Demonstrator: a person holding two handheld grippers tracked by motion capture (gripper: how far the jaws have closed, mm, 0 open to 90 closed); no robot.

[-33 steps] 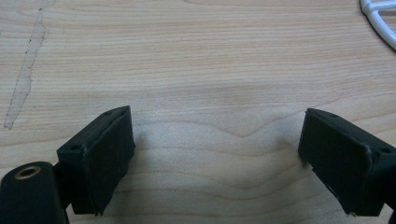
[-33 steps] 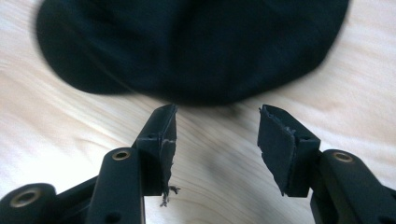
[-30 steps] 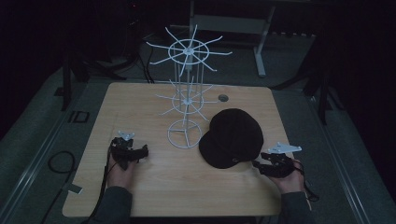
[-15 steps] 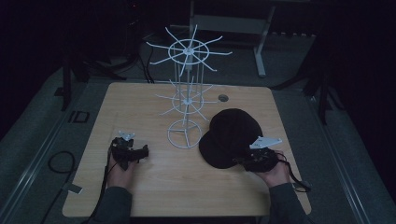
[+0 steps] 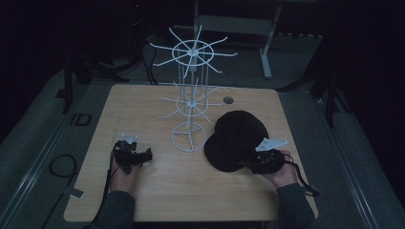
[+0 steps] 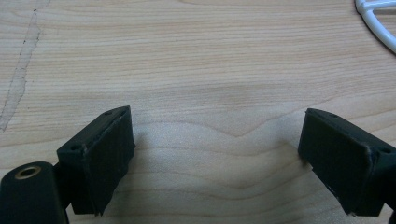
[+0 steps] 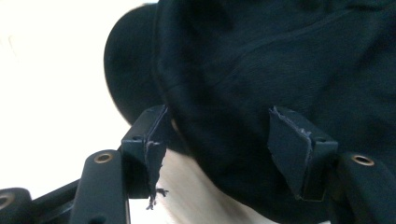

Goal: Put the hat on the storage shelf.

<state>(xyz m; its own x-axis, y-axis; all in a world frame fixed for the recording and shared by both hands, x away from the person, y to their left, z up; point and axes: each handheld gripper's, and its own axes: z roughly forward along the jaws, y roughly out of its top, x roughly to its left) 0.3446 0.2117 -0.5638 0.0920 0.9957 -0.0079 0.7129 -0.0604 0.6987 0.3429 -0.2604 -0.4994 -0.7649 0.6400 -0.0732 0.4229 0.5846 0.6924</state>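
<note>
A black cap (image 5: 236,138) lies on the wooden table (image 5: 143,105), right of a white wire rack (image 5: 191,95) with spoke arms. My right gripper (image 5: 247,164) is at the cap's near right edge. In the right gripper view its jaws (image 7: 218,112) have just been opening and stand apart, with the cap's (image 7: 280,56) rim and fabric between them; the pads (image 7: 292,149) do not visibly press on it. My left gripper (image 5: 143,155) rests on the table near the left front, open. In the left gripper view its jaws (image 6: 218,113) have bare wood between them.
The rack's round base ring (image 5: 189,137) stands between the two grippers, and its edge (image 6: 376,21) shows at the top right of the left gripper view. A small round hole (image 5: 228,100) sits near the table's far edge. Dark floor and a desk frame (image 5: 265,43) lie beyond.
My right gripper has moved left from beside the cap to the cap's near edge, and the rim now lies between its jaws. The left gripper has stayed put.
</note>
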